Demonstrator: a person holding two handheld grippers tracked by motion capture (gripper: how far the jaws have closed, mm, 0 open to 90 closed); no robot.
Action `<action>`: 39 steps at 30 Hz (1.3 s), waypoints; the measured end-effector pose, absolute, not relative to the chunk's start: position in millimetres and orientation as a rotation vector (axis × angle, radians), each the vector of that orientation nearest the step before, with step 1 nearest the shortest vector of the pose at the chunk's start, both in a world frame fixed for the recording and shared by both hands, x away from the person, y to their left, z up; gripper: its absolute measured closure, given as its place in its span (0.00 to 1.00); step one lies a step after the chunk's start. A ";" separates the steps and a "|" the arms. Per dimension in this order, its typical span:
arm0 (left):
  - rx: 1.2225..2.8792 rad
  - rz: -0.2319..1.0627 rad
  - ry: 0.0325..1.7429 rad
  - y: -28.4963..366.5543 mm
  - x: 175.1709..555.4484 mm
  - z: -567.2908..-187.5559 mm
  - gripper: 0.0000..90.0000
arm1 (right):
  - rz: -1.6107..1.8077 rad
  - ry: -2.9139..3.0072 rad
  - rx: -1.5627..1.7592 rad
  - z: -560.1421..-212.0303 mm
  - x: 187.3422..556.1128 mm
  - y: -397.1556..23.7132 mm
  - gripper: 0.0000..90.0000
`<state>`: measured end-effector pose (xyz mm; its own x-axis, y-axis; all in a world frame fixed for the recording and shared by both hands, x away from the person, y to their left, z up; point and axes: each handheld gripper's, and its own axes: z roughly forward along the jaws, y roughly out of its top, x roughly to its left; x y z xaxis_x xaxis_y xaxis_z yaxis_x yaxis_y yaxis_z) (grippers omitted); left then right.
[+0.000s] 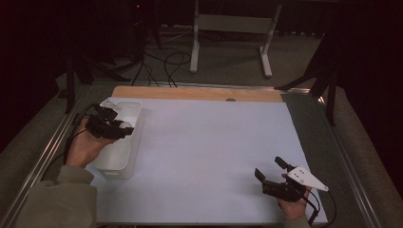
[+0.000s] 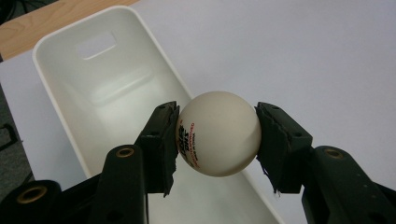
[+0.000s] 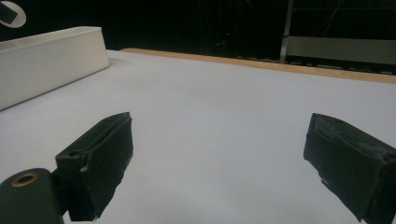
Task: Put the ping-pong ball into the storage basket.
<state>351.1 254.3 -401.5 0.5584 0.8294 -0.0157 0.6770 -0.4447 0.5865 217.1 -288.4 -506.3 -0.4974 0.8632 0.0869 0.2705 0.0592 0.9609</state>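
Left gripper view has it up close: the left gripper (image 2: 217,140) is clamped on a white ping-pong ball (image 2: 219,133), pads squeezing it at nine and three o'clock, red print facing the left pad. The ball hangs above the right-hand rim of the white bin (image 2: 70,79), over its open mouth rather than inside it, as far as I can judge. It looks feather-light, hard-shelled and slick, so a grip across the widest middle is the safe one; off-centre it would likely squirt out, and a hard squeeze could dent it. On the high view the bin sits at about nine o'clock on the white table (image 1: 204,142). Down at five o'clock, the right gripper (image 1: 272,170) waits with jaws spread wide, nothing between them.
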 end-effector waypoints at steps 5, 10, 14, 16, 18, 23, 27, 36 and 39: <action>2.255 0.371 1.215 256.7 350.0 -402.6 0.57 | 1.455 1.816 1.129 -506.5 217.3 -288.3 0.09; 2.260 0.370 1.218 258.6 349.5 -403.5 0.57 | 1.454 1.816 1.129 -506.6 217.4 -288.2 0.09; 2.262 0.368 1.224 260.1 348.5 -404.6 0.57 | 1.454 1.817 1.130 -506.7 217.4 -288.3 0.09; 2.264 0.368 1.226 261.0 348.2 -405.3 0.57 | 1.453 1.817 1.130 -506.7 217.4 -288.2 0.09; 2.269 0.365 1.226 261.9 348.1 -405.7 0.57 | 1.453 1.818 1.130 -506.8 217.5 -288.2 0.09; 2.270 0.364 1.231 264.3 346.9 -407.7 0.57 | 1.452 1.817 1.133 -506.9 217.5 -287.9 0.09; 2.268 0.361 1.242 267.4 345.3 -409.5 0.57 | 1.452 1.818 1.133 -506.9 217.5 -287.8 0.09; 2.268 0.359 1.260 273.8 342.8 -413.7 0.57 | 1.451 1.816 1.133 -506.8 217.5 -288.1 0.09; 2.265 0.357 1.268 274.9 342.0 -415.6 0.57 | 1.451 1.816 1.132 -506.8 217.5 -288.3 0.09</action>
